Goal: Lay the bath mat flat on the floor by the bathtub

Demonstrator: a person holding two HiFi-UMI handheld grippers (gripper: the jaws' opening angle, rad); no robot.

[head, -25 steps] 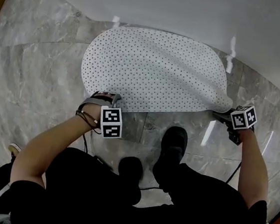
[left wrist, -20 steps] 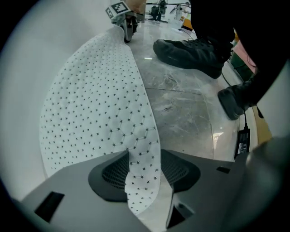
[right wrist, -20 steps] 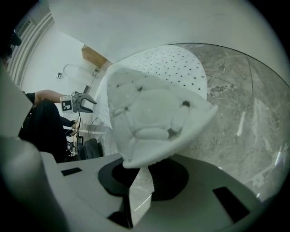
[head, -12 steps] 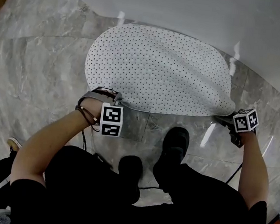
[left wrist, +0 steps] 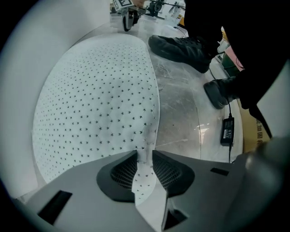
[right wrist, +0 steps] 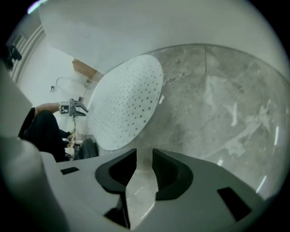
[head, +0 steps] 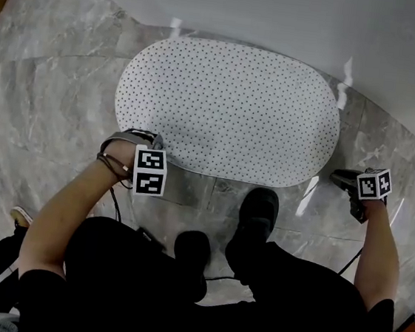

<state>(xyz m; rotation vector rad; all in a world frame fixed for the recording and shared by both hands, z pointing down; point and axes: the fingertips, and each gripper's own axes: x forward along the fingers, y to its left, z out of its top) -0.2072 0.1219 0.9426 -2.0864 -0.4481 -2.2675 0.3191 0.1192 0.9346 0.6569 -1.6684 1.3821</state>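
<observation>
The white oval bath mat (head: 229,108) with small dark dots lies flat on the grey marble floor beside the white bathtub (head: 284,14). My left gripper (head: 145,141) is at its near left edge. In the left gripper view the mat's rim (left wrist: 144,158) runs up between the pads of this gripper (left wrist: 144,156) and fills the gap; these jaws have just been opening a little. My right gripper (head: 341,178) is off the mat's near right end. Its jaws (right wrist: 144,156) have just been opening, with only bare floor between them and the mat (right wrist: 127,99) farther off.
The person's two black shoes (head: 257,219) stand on the floor just in front of the mat. A black power adapter on a cable (left wrist: 226,131) lies on the floor near the shoes. Marble floor (head: 47,69) stretches to the left of the mat.
The mat has gone from rumpled to flat and shifted left. My left gripper moved left with the mat's edge. My right gripper came off the mat's corner and moved right.
</observation>
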